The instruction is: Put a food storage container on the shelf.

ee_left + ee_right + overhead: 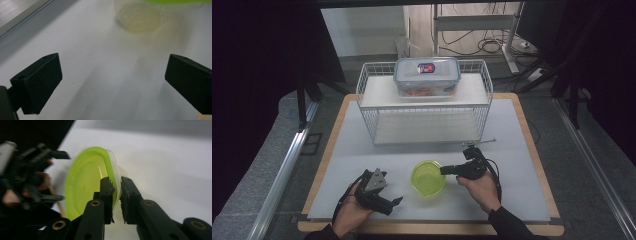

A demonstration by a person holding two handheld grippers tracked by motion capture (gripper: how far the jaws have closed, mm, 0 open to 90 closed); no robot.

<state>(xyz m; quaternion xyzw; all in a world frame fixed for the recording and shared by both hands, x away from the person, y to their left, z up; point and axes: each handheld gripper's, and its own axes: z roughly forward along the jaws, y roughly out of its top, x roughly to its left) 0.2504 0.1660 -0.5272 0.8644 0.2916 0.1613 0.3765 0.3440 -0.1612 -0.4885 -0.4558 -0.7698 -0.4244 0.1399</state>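
Note:
A round clear container with a lime-green lid [428, 177] stands on the white table top between my two hands. My right gripper [445, 170] reaches in from the right, and its jaws pinch the container's rim [113, 173] and lid edge; it is shut on it [116, 185]. My left gripper [395, 202] rests low at the front left, a short way from the container. Its jaws stand wide apart [112, 75] with bare table between them. The container's pale base [137, 17] shows ahead of them, untouched.
A white wire rack [424, 102] stands at the back middle, with a clear lidded food box [427, 76] on its top shelf. A thin metal rod [482, 142] lies in front of the rack's right foot. The table's wooden edge [427, 229] runs along the front.

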